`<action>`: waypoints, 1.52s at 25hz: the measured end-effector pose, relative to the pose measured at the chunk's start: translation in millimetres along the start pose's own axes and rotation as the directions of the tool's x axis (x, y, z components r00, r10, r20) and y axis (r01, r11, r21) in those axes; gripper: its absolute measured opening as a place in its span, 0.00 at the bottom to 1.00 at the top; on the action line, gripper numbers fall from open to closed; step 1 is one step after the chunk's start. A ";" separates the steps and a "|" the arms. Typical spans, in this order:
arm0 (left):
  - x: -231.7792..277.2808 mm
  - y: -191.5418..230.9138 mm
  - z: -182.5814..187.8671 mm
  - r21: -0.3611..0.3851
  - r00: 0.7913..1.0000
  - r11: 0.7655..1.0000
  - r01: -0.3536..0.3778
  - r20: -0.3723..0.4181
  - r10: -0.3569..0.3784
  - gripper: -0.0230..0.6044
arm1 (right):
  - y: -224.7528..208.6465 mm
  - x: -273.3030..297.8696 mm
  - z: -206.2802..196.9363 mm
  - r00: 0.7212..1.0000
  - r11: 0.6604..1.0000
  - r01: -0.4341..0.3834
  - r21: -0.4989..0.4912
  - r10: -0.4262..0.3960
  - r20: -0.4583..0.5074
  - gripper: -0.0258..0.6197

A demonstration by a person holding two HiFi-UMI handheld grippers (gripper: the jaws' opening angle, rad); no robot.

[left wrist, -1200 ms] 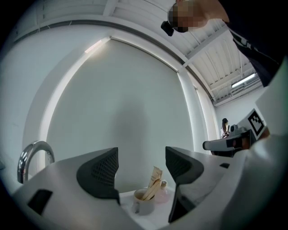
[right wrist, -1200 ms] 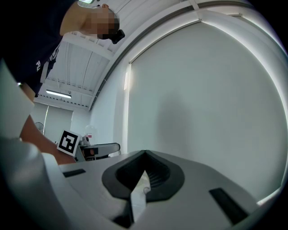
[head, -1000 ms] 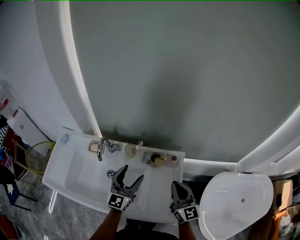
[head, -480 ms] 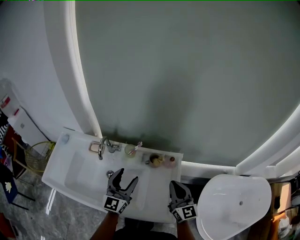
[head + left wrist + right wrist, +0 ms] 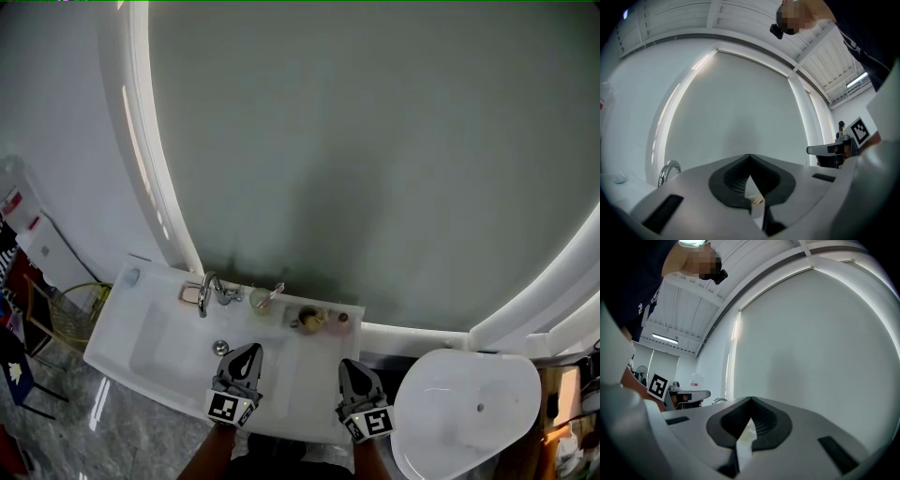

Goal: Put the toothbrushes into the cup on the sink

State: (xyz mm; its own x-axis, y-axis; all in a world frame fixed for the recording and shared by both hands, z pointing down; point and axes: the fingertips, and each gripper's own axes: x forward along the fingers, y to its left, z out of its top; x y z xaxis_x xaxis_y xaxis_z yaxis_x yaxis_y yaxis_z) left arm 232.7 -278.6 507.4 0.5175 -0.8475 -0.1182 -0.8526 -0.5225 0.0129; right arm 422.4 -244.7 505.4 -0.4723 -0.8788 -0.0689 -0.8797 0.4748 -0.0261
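Observation:
A pale cup (image 5: 261, 302) stands on the back ledge of the white sink (image 5: 141, 323), right of the faucet (image 5: 204, 292). A pink toothbrush (image 5: 275, 292) leans out of the cup. My left gripper (image 5: 251, 350) hovers over the sink's front right part, short of the cup. Its jaws have just been closing and are now shut with nothing between them, as the left gripper view (image 5: 749, 157) also shows. My right gripper (image 5: 350, 367) is beside it at the sink's right end, shut and empty (image 5: 751, 400).
Two small round items (image 5: 309, 321) (image 5: 342, 319) sit on the ledge right of the cup. A soap dish (image 5: 188, 294) lies left of the faucet. A white toilet (image 5: 464, 412) stands at the right, a wire basket (image 5: 70, 317) at the left. A large arched mirror rises behind.
The left gripper's jaws went from wide open to shut, empty. That gripper also drew back a little toward the sink's front edge. The right gripper stayed put.

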 end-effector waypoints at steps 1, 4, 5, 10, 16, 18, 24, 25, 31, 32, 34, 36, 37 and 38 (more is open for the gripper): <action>-0.4 -0.7 1.8 0.003 1.000 1.000 0.002 0.000 -0.002 0.07 | 0.8 -0.3 1.5 1.000 1.000 0.000 -0.002 0.000 0.002 0.08; 0.4 -4.0 7.4 -0.001 1.000 1.000 0.012 0.012 -0.012 0.07 | 2.3 -0.1 4.0 1.000 1.000 0.002 -0.005 -0.002 0.006 0.08; 0.6 -4.5 9.1 -0.007 1.000 1.000 0.014 0.017 -0.014 0.07 | 3.3 0.5 4.1 1.000 1.000 0.002 -0.004 -0.002 0.006 0.08; -2.7 -11.2 11.7 -0.009 0.999 0.999 0.038 0.016 -0.038 0.07 | 10.1 2.0 4.8 1.000 1.000 0.004 -0.009 -0.004 0.009 0.08; -6.5 -14.7 12.2 -0.014 0.998 0.998 0.057 0.011 -0.057 0.07 | 10.4 2.4 3.4 1.000 0.999 0.027 -0.028 -0.027 -0.001 0.08; -6.3 -15.9 11.6 -0.014 0.997 0.997 0.073 0.010 -0.073 0.07 | 11.3 4.0 2.0 0.999 0.999 0.029 -0.036 -0.030 -0.014 0.08; -4.0 -17.4 5.6 -0.012 0.994 0.994 0.105 -0.009 -0.105 0.07 | 11.2 9.2 -5.2 0.999 0.999 0.037 -0.027 -0.037 -0.028 0.08; -3.9 -16.8 5.0 -0.012 0.994 0.994 0.106 -0.009 -0.106 0.07 | 11.5 10.0 -5.0 0.999 0.999 0.036 -0.027 -0.037 -0.028 0.08; -3.7 -15.0 5.1 -0.022 0.995 0.994 0.104 -0.010 -0.104 0.07 | 12.1 11.8 -0.4 0.999 0.999 0.034 -0.041 -0.035 -0.027 0.08; -3.7 -15.6 5.8 -0.022 0.994 0.994 0.106 -0.007 -0.106 0.07 | 12.2 11.3 0.5 0.999 0.998 0.034 -0.046 -0.036 -0.028 0.08; -2.8 -16.3 6.9 -0.024 0.994 0.994 0.111 -0.002 -0.111 0.07 | 11.0 10.5 -0.5 0.999 0.998 0.043 -0.039 -0.044 -0.029 0.08; -1.6 -16.5 7.7 -0.025 0.993 0.993 0.115 0.000 -0.115 0.07 | 10.7 10.8 -1.5 0.998 0.998 0.046 -0.032 -0.047 -0.029 0.08; -1.4 -16.6 8.2 -0.026 0.993 0.993 0.117 0.001 -0.117 0.07 | 11.6 10.9 -1.0 0.999 0.999 0.044 -0.029 -0.045 -0.027 0.08; -1.7 -17.0 8.7 -0.025 0.993 0.992 0.120 0.002 -0.120 0.07 | 13.2 10.9 -0.1 0.999 0.999 0.043 -0.028 -0.044 -0.026 0.08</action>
State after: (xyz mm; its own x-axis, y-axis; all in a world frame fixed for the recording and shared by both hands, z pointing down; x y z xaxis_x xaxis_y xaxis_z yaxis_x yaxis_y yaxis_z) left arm 245.7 -267.5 498.7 0.6156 -0.7787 -0.1206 -0.7824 -0.6223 0.0239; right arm 405.7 -248.0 504.4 -0.4345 -0.8997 -0.0420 -0.9005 0.4349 -0.0014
